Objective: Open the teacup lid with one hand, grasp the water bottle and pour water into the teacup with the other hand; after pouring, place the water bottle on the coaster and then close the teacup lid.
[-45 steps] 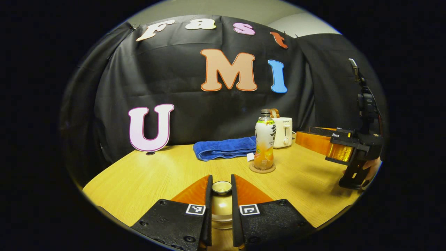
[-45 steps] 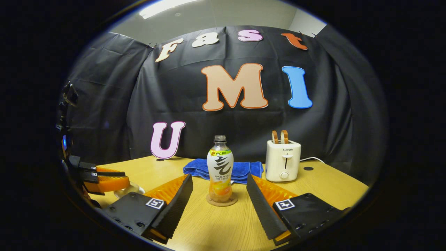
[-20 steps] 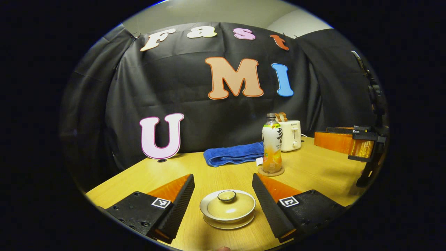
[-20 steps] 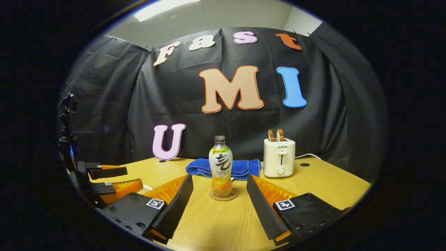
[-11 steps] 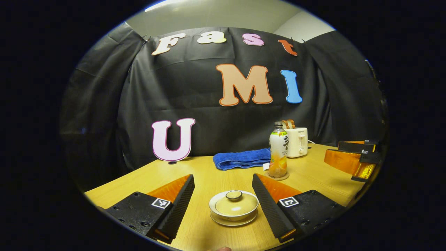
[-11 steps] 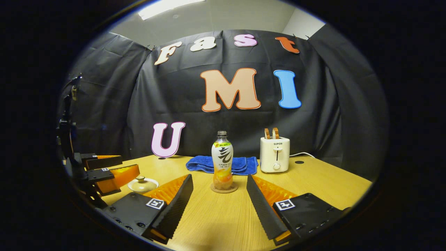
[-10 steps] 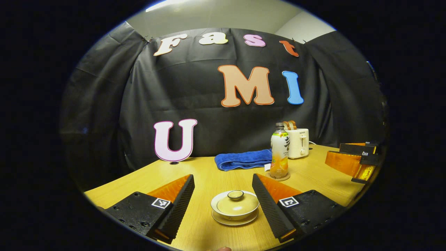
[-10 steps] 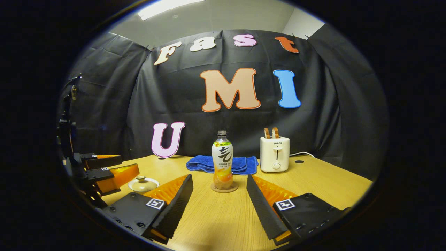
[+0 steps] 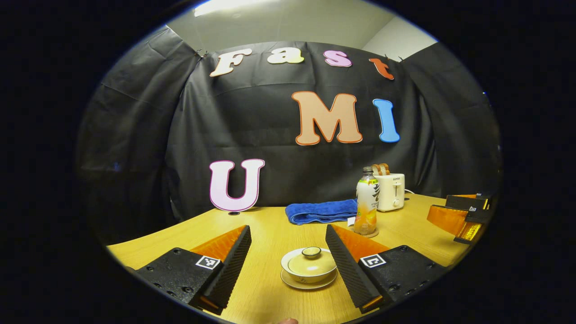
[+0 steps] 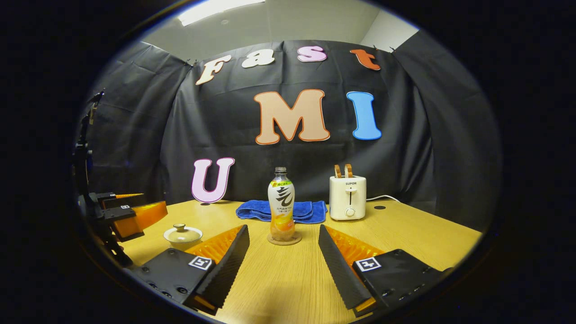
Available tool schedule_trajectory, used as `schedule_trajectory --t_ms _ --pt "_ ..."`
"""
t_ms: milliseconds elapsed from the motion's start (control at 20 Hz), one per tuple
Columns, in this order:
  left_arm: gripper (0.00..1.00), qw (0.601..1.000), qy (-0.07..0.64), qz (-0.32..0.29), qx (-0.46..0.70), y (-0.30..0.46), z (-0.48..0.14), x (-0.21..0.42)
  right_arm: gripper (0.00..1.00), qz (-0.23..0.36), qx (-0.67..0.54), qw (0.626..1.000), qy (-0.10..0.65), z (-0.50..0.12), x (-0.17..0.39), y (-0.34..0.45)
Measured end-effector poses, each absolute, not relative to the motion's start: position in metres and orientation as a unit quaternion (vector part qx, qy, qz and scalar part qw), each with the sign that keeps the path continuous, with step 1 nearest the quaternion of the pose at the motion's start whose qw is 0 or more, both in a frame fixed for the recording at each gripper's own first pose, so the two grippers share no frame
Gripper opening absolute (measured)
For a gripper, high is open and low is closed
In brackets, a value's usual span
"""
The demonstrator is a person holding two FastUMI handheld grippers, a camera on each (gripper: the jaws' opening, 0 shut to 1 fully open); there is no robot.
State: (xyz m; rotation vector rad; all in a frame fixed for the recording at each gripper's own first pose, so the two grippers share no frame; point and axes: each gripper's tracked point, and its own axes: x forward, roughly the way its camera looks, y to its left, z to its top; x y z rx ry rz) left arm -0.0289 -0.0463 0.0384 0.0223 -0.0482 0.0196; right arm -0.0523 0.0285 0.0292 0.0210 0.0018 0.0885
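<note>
Left gripper point(image 9: 288, 265) spread wide, nothing held; lidded teacup point(image 9: 309, 272) on table point(image 9: 265, 234) at 12 o'clock. Right gripper point(image 10: 283, 265) likewise agape; water bottle point(image 10: 281, 204) upright on coaster point(image 10: 284, 240) at 12 o'clock.

Matt wood-grain worktop point(image 10: 405, 238), glossy glazed teacup lid point(image 9: 311, 262), clear plastic bottle point(image 10: 281, 211), fluffy cloth towel point(image 10: 299, 210), smooth plastic toaster point(image 10: 347, 197)

A light wooden table point(image 10: 405, 234) carries everything. In the right gripper view, a round coaster point(image 10: 284, 240) sits at 12 o'clock at table centre, a folded blue towel point(image 10: 281, 210) just behind it, a white toaster point(image 10: 347, 191) at 1 o'clock, and a lidded teacup on its saucer point(image 10: 182, 235) at 9 o'clock.
</note>
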Motion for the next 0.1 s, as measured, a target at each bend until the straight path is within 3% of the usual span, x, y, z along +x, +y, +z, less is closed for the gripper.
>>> schedule_trajectory --t_ms 100 --pt "0.96 1.0 -0.024 0.014 0.007 -0.0449 0.0387 -0.0304 0.98 0.046 0.012 0.999 0.002 0.0287 -0.0519 0.0264"
